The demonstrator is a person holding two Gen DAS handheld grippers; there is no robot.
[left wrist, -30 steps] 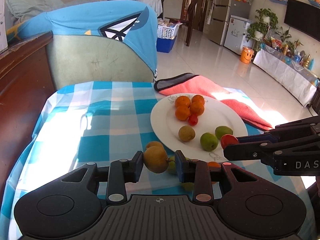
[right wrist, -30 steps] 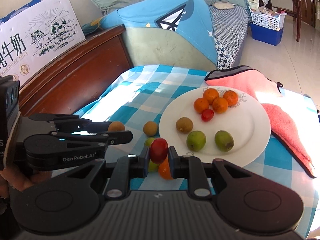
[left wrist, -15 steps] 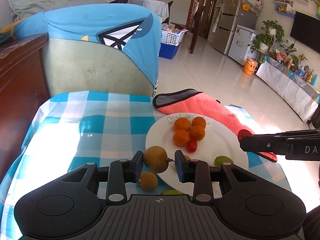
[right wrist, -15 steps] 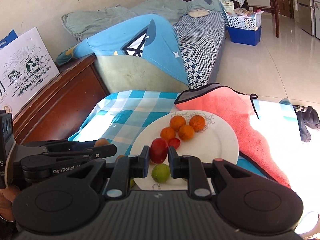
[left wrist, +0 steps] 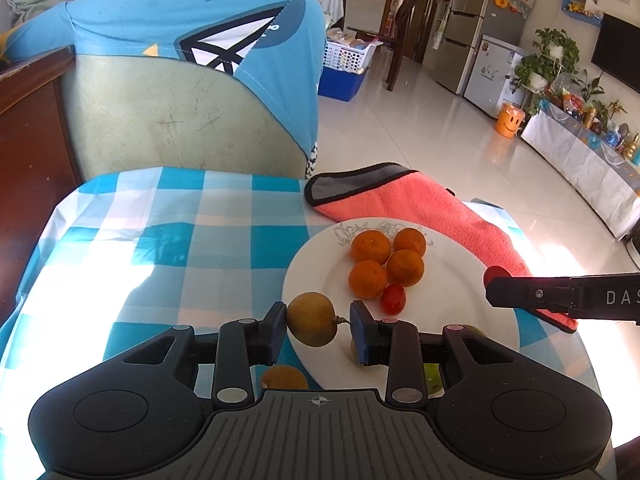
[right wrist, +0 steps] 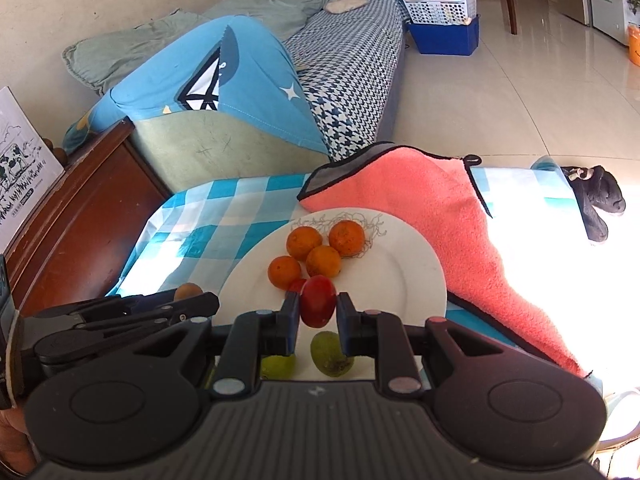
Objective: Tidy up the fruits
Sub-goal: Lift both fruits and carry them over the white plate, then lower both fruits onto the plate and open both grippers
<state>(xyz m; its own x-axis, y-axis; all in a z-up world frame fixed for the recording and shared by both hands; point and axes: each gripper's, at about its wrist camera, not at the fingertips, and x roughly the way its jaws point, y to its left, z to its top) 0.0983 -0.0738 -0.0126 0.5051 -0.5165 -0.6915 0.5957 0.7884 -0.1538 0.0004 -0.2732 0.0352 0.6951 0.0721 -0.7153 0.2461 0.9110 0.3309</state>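
My left gripper (left wrist: pixel 318 320) is shut on a brown-yellow round fruit (left wrist: pixel 312 319) and holds it above the near left rim of the white plate (left wrist: pixel 460 276). My right gripper (right wrist: pixel 318 312) is shut on a red fruit (right wrist: pixel 318 306) above the plate (right wrist: pixel 400 276). On the plate lie several oranges (left wrist: pixel 370 247) (right wrist: pixel 304 243), a small red fruit (left wrist: pixel 393 299) and green fruits (right wrist: pixel 331 353). Another brown fruit (left wrist: pixel 284 377) lies on the cloth below my left gripper. The right gripper also shows in the left wrist view (left wrist: pixel 494 280).
The table has a blue checked cloth (left wrist: pixel 180 236). A pink towel (left wrist: pixel 420 208) lies behind and right of the plate. A dark sock (right wrist: pixel 596 204) lies at the far right. A sofa with a blue cover (left wrist: pixel 192 80) stands behind the table, a wooden cabinet (right wrist: pixel 80 216) to the left.
Both grippers rose and moved forward over the plate, each still holding its fruit. The views tilted so more of the room and less of the near table shows.
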